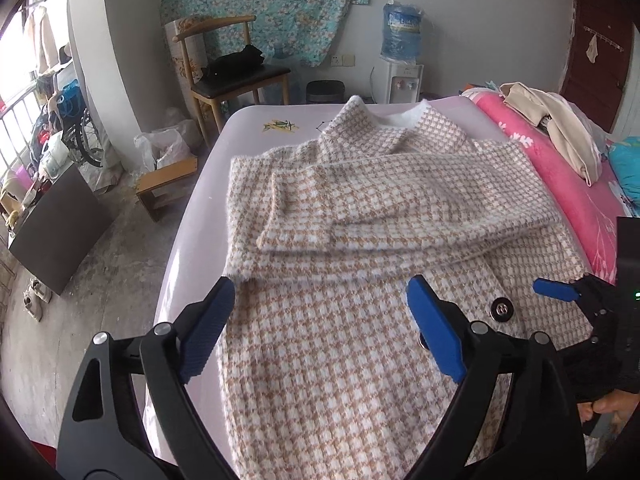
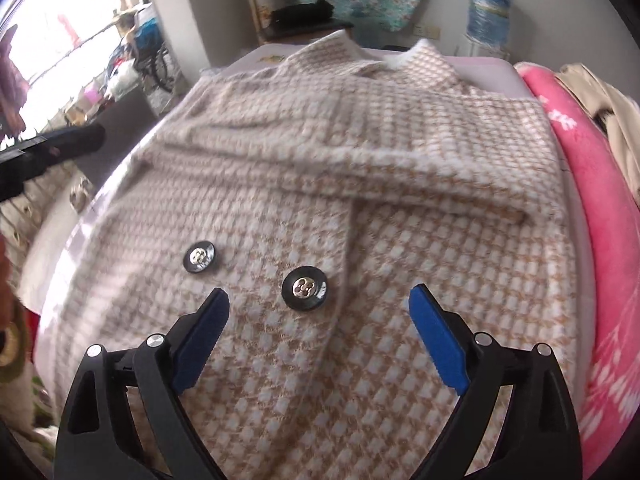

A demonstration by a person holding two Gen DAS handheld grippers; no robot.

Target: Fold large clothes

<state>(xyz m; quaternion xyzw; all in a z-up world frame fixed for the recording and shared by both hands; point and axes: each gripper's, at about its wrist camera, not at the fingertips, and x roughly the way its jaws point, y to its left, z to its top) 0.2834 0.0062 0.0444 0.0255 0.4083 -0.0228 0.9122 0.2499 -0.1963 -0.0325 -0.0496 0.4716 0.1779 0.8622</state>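
While both sleeves are already crossed, the coat (image 1: 360, 240) lies lengthwise along the bed (image 1: 208, 184), collar far, hem nearest both grippers: left (image 1: 320, 332) and right (image 2: 320, 340) wide open, holding nothing.

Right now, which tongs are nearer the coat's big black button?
Right. The right tongs hover open just before the button; the left tongs hang open over the coat, off to its left.

Water bottle (image 1: 401, 32) label print too blurred; nothing else lettered.
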